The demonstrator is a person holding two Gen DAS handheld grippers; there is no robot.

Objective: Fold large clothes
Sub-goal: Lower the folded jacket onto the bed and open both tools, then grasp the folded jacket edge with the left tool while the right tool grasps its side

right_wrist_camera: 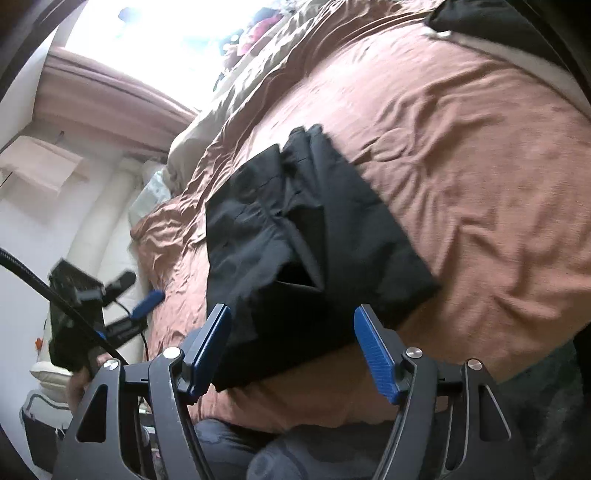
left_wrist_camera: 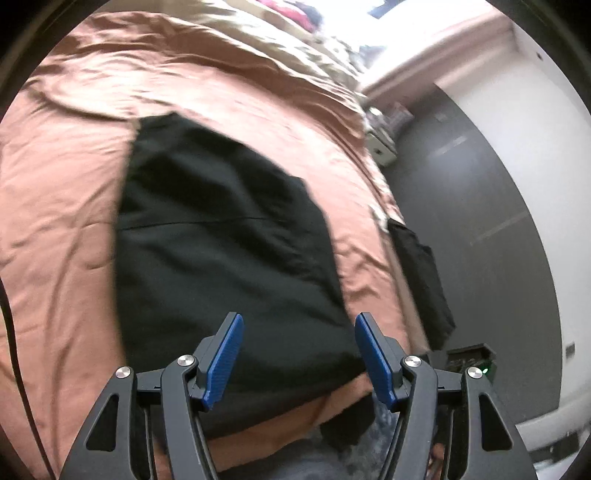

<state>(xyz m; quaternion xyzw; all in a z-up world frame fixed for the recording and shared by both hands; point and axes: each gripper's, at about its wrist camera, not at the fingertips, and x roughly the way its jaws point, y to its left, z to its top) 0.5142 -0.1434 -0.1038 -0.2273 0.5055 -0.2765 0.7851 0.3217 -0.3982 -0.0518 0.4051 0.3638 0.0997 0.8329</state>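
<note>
Left wrist view: the left gripper (left_wrist_camera: 297, 356) is hovering over the near end of a black garment (left_wrist_camera: 221, 236), its jaws standing wide with nothing between the ribbed blue pads (left_wrist_camera: 223, 363). The garment, a matte woven cloth folded into a long slab with a seam across it, is lying flat on the bed (left_wrist_camera: 55, 192). A rumpled, slightly glossy terracotta cover is dressing the bed; a beige blanket (left_wrist_camera: 266, 40) is lying bunched at the far end. A second dark cloth (left_wrist_camera: 421, 280) is hanging over the bed's right edge above a grey floor (left_wrist_camera: 480, 206), with a white wall beyond.

Right wrist view: the right gripper (right_wrist_camera: 291, 350) is hovering over the garment's (right_wrist_camera: 303, 229) near edge, jaws wide and empty. Here the cloth is showing creased layers and an open triangular fold. The same cover is spreading wrinkled around it on the bed (right_wrist_camera: 480, 177). At left, the left gripper (right_wrist_camera: 122, 291) is showing, blurred, before a pale wall and a bright window (right_wrist_camera: 147, 29).
</note>
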